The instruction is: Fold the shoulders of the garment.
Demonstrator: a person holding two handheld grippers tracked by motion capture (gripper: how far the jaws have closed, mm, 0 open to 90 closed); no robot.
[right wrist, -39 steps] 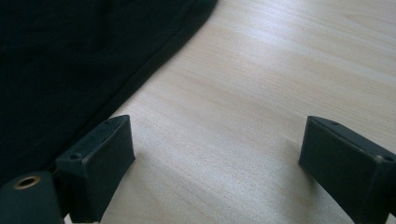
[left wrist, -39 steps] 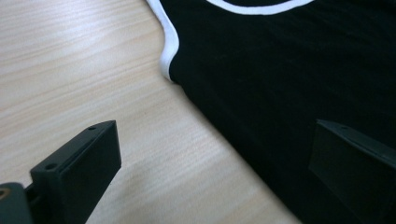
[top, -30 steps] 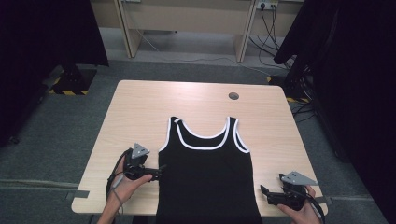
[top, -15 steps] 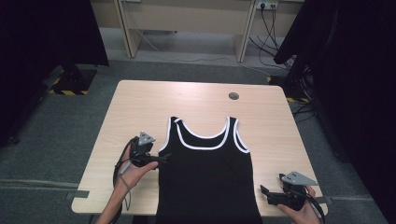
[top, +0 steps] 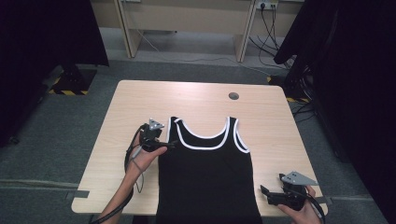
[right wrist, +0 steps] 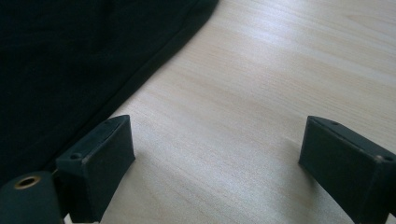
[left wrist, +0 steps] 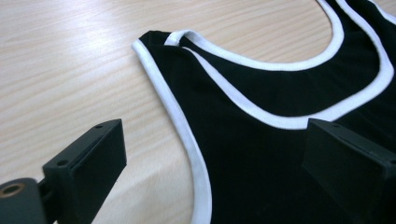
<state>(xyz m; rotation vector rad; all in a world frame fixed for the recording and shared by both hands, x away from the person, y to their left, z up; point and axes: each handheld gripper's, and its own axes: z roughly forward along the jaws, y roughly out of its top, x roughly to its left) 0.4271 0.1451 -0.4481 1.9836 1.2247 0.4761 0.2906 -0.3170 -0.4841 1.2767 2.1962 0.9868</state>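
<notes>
A black tank top with white trim lies flat on the wooden table, its hem hanging over the near edge. My left gripper sits at the top's left armhole, just below the left shoulder strap. In the left gripper view its jaws stand open astride the white armhole trim, holding nothing. My right gripper rests near the table's front right corner, beside the top's right side. It is open over bare wood, with the top's dark edge at its left jaw.
A round cable hole sits at the table's far right. Black curtains hang on both sides. Desk legs and cables stand beyond the far edge. Bare wood lies left of and behind the top.
My left gripper has moved away from the person along the top's left side, up to the armhole by the shoulder strap. The right gripper has stayed put.
</notes>
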